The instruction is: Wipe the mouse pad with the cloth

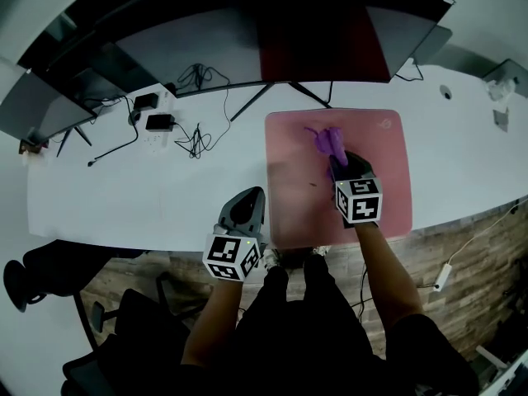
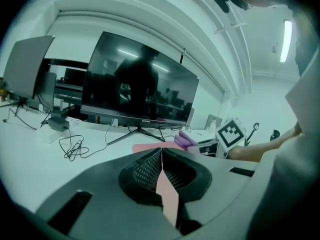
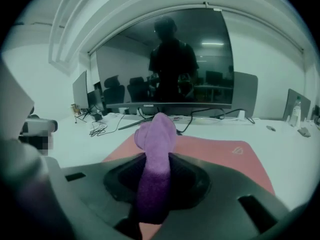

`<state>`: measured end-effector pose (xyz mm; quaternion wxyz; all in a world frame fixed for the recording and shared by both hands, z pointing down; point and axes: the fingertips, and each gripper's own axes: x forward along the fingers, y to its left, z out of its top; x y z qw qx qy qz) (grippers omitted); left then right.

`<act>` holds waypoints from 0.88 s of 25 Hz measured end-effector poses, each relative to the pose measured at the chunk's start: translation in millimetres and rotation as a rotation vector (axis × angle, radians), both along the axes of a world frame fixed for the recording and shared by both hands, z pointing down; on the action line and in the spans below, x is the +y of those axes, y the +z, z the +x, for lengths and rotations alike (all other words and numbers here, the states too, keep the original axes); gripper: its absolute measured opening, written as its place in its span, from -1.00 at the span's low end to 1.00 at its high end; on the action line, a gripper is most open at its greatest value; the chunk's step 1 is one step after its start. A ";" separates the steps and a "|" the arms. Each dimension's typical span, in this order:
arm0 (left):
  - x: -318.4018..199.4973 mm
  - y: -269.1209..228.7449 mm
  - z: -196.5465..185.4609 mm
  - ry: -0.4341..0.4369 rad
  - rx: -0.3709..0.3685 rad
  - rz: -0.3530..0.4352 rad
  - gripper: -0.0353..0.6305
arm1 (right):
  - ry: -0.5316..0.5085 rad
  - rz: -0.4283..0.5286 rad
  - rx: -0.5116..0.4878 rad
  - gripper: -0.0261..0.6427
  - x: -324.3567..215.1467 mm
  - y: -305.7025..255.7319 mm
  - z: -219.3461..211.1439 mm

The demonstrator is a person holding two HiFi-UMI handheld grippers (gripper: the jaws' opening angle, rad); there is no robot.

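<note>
Right gripper [image 3: 155, 181]: jaws clamped on the lower part of the purple cloth [image 3: 156, 149], with a bunched end standing out ahead of them. The head view puts it over the upper middle of the pink mouse pad [image 1: 388, 192], which lies on the white desk [image 1: 124, 196] in front of the monitor [image 1: 247, 48].

Left gripper [image 2: 162, 170]: jaws pressed together, nothing between them (the pink in the slit is the pad beyond). It sits just off the pad's near-left edge.

Step in hand, as I judge it: the wiping strokes. I cannot tell whether the cloth touches the pad.

To do it well:
- Lower the wrist so the bunched end lies on the pad, not the jaw tips.
- Keep the clamp firm so the cloth does not drag out.
- Run overlapping passes edge to edge, and cover the small dark speck [image 1: 313, 185] left of centre.
- The pad may creep on the smooth desk, so the left gripper could pin its near corner.
</note>
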<state>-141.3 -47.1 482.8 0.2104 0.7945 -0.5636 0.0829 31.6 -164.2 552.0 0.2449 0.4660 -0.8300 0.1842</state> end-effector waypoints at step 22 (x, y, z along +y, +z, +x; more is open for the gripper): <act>29.7 12.7 -37.5 0.028 -0.004 -0.010 -0.82 | -0.113 -0.152 0.024 -0.58 38.0 59.4 -139.3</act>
